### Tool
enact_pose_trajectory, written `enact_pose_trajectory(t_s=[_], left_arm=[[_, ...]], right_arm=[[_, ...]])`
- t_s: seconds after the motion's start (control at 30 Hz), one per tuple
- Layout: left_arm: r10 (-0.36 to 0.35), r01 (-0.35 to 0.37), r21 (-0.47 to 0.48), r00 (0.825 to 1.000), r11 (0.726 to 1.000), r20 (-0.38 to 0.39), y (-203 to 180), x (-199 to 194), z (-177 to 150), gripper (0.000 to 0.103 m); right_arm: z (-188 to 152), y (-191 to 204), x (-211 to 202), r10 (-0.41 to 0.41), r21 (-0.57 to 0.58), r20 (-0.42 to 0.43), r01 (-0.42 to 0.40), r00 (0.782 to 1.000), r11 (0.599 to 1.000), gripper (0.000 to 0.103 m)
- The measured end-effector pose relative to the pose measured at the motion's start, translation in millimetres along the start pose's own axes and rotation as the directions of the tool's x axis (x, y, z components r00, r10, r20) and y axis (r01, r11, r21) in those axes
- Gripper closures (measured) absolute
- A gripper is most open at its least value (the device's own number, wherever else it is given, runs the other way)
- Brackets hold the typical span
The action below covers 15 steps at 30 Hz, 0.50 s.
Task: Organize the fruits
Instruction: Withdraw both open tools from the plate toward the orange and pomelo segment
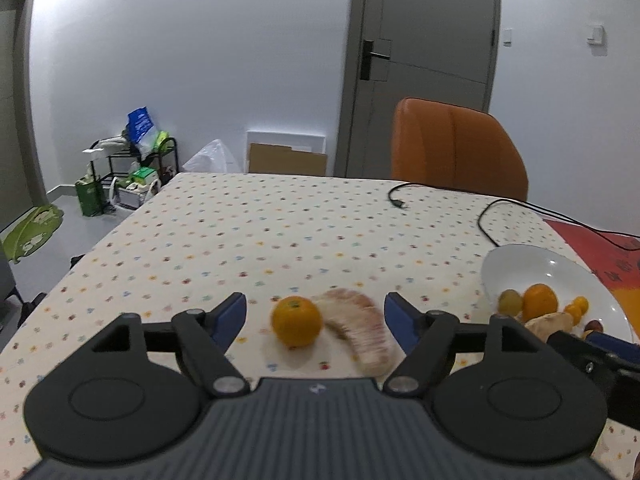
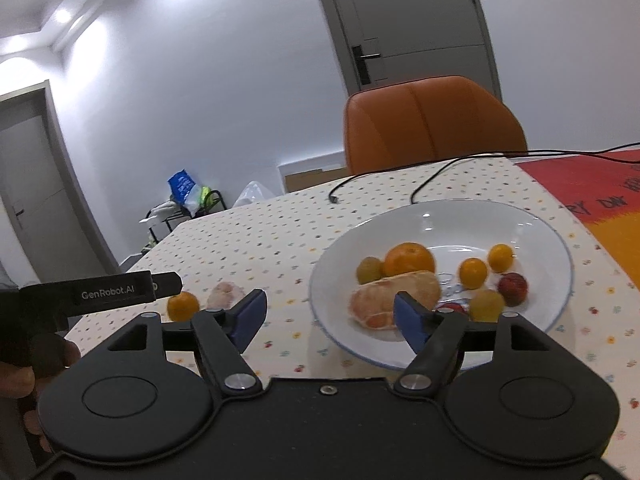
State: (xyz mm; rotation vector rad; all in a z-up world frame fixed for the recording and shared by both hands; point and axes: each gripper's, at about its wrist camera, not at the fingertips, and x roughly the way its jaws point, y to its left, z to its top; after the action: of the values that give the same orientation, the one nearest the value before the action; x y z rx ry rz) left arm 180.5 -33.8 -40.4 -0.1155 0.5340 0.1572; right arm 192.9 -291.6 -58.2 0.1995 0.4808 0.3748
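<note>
Most of the fruit already sits in the white plate near the table's right edge: a large orange, a peeled pomelo segment, two small oranges, greenish and red fruits. Two pieces are left on the dotted cloth toward the near edge, a small mandarin and a second pomelo piece, touching each other. The left gripper hangs with its fingers spread wide on either side of these two, holding nothing. The right gripper hovers at the plate's near rim, fingers also apart and empty. "GenRobot.AI" reads on the left device's side; the red mat's lettering is too cropped to read.
</note>
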Motion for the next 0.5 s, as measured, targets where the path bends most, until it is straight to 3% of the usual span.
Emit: enact_pose_trajectory(t_s=[0.5], left_arm=[[0.017, -0.017, -0.033, 1.0, 0.999, -0.014, 28, 7, -5, 0.028]], right_arm=[[3, 37, 25, 0.061, -0.086, -0.046, -0.065, 0.997, 0.994, 0.033]])
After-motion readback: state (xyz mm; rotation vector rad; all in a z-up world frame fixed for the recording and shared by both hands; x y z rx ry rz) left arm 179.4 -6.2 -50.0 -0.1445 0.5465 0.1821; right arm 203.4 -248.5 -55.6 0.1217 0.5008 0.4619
